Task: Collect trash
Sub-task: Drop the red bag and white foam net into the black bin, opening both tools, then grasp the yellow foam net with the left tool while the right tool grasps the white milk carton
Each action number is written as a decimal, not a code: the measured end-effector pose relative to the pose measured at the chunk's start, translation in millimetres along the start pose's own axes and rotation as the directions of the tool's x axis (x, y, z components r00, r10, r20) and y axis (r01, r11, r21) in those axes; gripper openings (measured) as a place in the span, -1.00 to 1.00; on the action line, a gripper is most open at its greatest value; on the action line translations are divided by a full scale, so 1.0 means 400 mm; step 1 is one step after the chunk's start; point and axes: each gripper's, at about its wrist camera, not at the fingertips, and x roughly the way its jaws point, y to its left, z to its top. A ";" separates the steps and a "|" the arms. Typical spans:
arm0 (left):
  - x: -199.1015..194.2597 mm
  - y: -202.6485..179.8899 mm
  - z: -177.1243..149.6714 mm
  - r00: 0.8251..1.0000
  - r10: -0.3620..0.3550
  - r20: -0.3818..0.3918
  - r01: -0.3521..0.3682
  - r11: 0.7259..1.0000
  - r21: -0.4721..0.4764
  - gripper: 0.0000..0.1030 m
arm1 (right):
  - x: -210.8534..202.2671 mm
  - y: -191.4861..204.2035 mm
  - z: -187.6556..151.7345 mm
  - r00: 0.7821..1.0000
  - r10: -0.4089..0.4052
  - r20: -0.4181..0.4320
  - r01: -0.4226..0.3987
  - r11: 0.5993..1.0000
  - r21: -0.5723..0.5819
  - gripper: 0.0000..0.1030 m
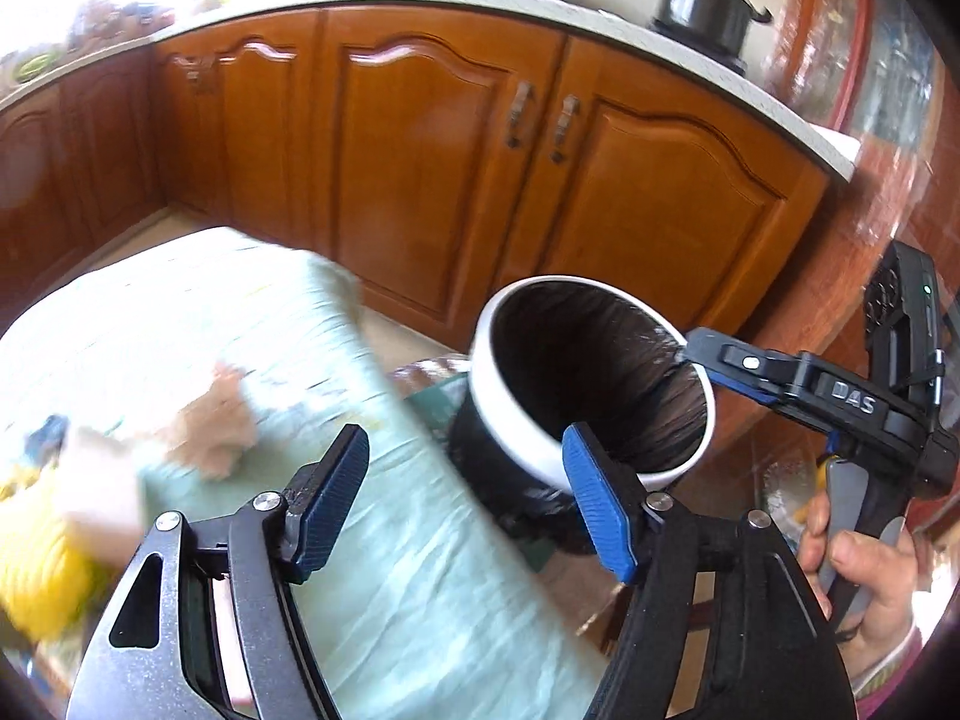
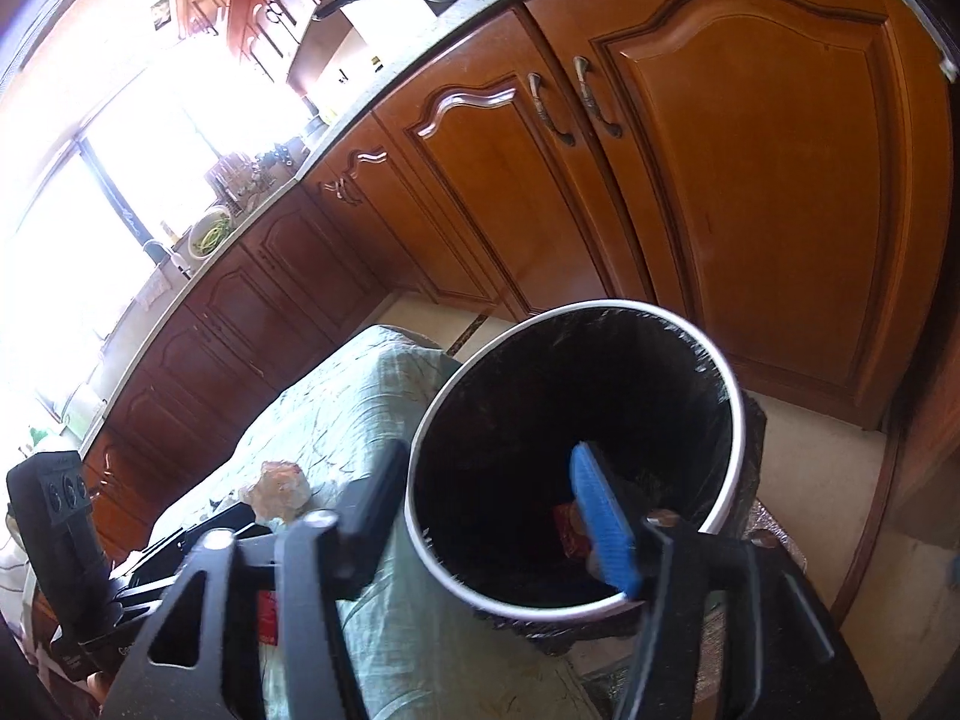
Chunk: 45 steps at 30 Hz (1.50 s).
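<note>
**Both grippers empty at the lined bin**

At the far left of the left wrist view, a blurred yellow object [image 1: 36,564] lay on the table edge, too smeared to identify. Right of it, a crumpled pinkish-brown scrap of wrapper [image 1: 213,426] rested on the pale green cloth covering the table [image 1: 420,588]; the right wrist view showed the same scrap [image 2: 279,489] as a crinkly, translucent wad, untouched, well left of the bin.

The left gripper [image 1: 465,498], black with blue ribbed pads, hovered over the cloth's right edge with its jaws released and spread, nothing between them. Its right pad overlapped the near rim of the bin in the picture; whether it touched could not be told.

Just beside the table stood the round white plastic trash bin with a black liner bag [image 1: 594,384]. The right wrist view looked into it [image 2: 576,462]: a small red piece of packaging [image 2: 573,531] lay at the bottom.

The right gripper [image 2: 486,510] stood with its jaws parted and empty, the dark left finger outside the bin's rim over the cloth, the blue right pad [image 2: 603,519] over the bin's mouth. In the left wrist view its fingers [image 1: 732,363] reached the bin's far rim, and a hand [image 1: 864,576] gripped its handle at the lower right.

Behind everything ran brown wooden cabinet doors [image 1: 456,168] under a pale countertop [image 1: 600,6] bearing a black lidded pot [image 1: 702,6].
</note>
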 end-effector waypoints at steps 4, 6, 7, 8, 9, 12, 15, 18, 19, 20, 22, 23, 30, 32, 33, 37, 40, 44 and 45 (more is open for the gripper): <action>-0.071 0.060 -0.053 0.997 0.058 0.040 -0.057 0.998 -0.041 0.39 | 0.003 0.049 -0.059 1.000 0.027 -0.002 -0.027 1.000 -0.010 0.57; -0.103 0.090 -0.080 0.995 0.086 0.053 -0.083 0.995 -0.056 0.40 | 0.006 0.075 -0.088 0.999 0.044 -0.012 -0.044 0.999 -0.014 0.58; -0.118 0.103 -0.091 0.993 0.099 0.059 -0.095 0.993 -0.065 0.40 | 0.006 0.088 -0.102 0.999 0.049 -0.016 -0.049 0.999 -0.019 0.58; -0.135 0.119 -0.101 0.992 0.111 0.066 -0.106 0.991 -0.078 0.40 | 0.008 0.101 -0.115 0.998 0.052 -0.021 -0.053 0.998 -0.027 0.58; -0.148 0.135 -0.108 0.990 0.120 0.070 -0.114 0.989 -0.091 0.41 | 0.009 0.116 -0.128 0.998 0.057 -0.028 -0.058 0.998 -0.035 0.59; -0.192 0.180 -0.133 0.985 0.145 0.089 -0.133 0.983 -0.124 0.42 | 0.017 0.161 -0.162 0.995 0.079 -0.056 -0.082 0.995 -0.056 0.59; -0.229 0.216 -0.159 0.979 0.172 0.106 -0.155 0.976 -0.151 0.42 | 0.024 0.204 -0.197 0.993 0.094 -0.074 -0.100 0.992 -0.078 0.59; -0.259 0.251 -0.179 0.974 0.196 0.113 -0.175 0.969 -0.176 0.44 | 0.035 0.240 -0.228 0.990 0.104 -0.100 -0.114 0.989 -0.099 0.59; -0.267 0.261 -0.187 0.972 0.206 0.113 -0.183 0.966 -0.185 0.44 | 0.040 0.254 -0.237 0.988 0.108 -0.108 -0.120 0.987 -0.106 0.59; -0.273 0.274 -0.192 0.970 0.216 0.111 -0.192 0.962 -0.195 0.44 | 0.044 0.266 -0.245 0.987 0.110 -0.114 -0.123 0.986 -0.114 0.59; -0.286 0.303 -0.205 0.967 0.231 0.107 -0.203 0.954 -0.219 0.44 | 0.050 0.298 -0.267 0.985 0.114 -0.129 -0.131 0.982 -0.135 0.59; -0.291 0.318 -0.210 0.966 0.235 0.106 -0.205 0.951 -0.233 0.44 | 0.055 0.312 -0.277 0.984 0.117 -0.137 -0.136 0.980 -0.146 0.59; -0.290 0.401 -0.225 0.968 0.242 0.070 -0.213 0.934 -0.286 0.44 | 0.107 0.403 -0.333 0.972 0.117 -0.205 -0.163 0.961 -0.222 0.59; -0.284 0.424 -0.227 0.976 0.212 0.054 -0.185 0.932 -0.313 0.44 | 0.122 0.428 -0.345 0.970 0.110 -0.216 -0.164 0.954 -0.250 0.59; -0.279 0.436 -0.226 0.979 0.196 0.046 -0.171 0.929 -0.327 0.44 | 0.130 0.440 -0.349 0.969 0.107 -0.221 -0.165 0.951 -0.263 0.59; -0.264 0.457 -0.217 0.985 0.166 0.035 -0.146 0.932 -0.333 0.43 | 0.162 0.478 -0.366 0.967 0.087 -0.240 -0.161 0.936 -0.312 0.59; -0.249 0.459 -0.211 0.987 0.161 0.029 -0.144 0.937 -0.317 0.42 | 0.190 0.503 -0.376 0.966 0.060 -0.253 -0.148 0.927 -0.344 0.58; -0.222 0.462 -0.203 0.990 0.139 0.015 -0.128 0.943 -0.307 0.15 | 0.233 0.520 -0.383 0.962 0.025 -0.271 -0.128 0.921 -0.368 0.57; -0.214 0.463 -0.202 0.992 0.129 0.009 -0.120 0.944 -0.306 0.00 | 0.240 0.524 -0.385 0.962 0.015 -0.271 -0.120 0.919 -0.376 0.56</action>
